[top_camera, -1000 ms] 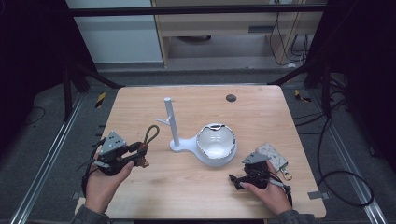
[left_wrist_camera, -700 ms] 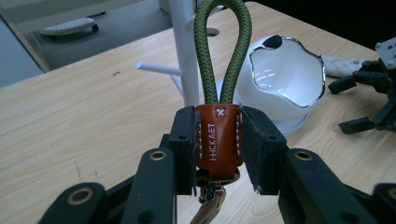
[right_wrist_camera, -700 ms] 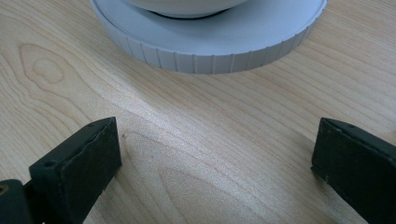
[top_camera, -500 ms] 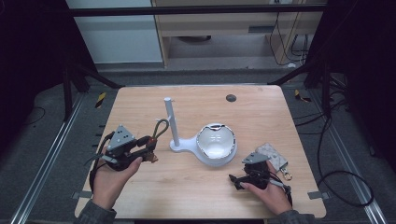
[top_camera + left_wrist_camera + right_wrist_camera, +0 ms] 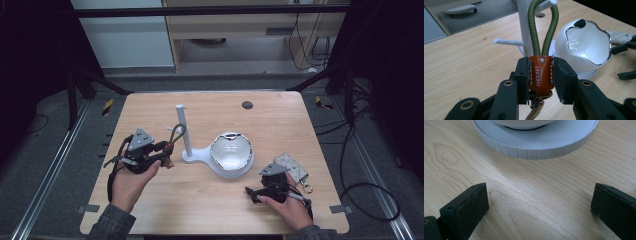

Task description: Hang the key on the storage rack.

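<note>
While the left claw [image 5: 541, 75] clamps its pads on the brown leather tab of a keychain [image 5: 541, 73], the green cord loop [image 5: 544, 27] stands up from the tab right in front of the white stand [image 5: 183, 131], whose post rises from a base on the tabletop [image 5: 150, 115]. Just beside the post, on the same base, sits a white bowl [image 5: 231, 154] with a chrome rim. Farther right, the right claw [image 5: 539, 207] rests low on the wood with its jaws wide apart and nothing between them, near the ribbed base, and a quilted pouch [image 5: 292, 167] lies next to that hand.
</note>
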The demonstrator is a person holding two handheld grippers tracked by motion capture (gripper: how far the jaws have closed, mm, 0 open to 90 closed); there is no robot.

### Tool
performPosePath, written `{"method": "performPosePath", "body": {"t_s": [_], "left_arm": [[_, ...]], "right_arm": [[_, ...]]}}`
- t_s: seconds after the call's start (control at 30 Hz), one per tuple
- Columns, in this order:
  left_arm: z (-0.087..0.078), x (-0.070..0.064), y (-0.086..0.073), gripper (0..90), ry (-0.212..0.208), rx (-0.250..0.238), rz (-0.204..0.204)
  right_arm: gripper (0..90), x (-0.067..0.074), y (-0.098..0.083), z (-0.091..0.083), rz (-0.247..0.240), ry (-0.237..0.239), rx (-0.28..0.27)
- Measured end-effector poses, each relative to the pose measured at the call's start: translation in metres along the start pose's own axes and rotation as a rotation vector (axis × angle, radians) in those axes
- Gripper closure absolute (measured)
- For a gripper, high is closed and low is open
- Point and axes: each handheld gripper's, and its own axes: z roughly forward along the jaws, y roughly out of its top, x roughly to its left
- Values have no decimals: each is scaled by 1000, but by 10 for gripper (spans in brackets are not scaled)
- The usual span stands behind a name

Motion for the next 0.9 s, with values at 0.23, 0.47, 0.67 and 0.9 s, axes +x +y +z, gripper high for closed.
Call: {"method": "performPosePath", "body": {"t_s": [0.23,0.47,0.67,0.9], "left_arm": [[22,3,-4,661,9,14,-30],[40,3,-5,662,34,10,-45],[49,5,-7,662,36,12,-65],[52,6,-7,662,40,13,-69]], "right_arm": [[14,0,0,0,1,0,0],[14,0,0,0,1,1,0],[14,0,0,0,3,0,-1],[12,0,0,0,7,2,0]]}}
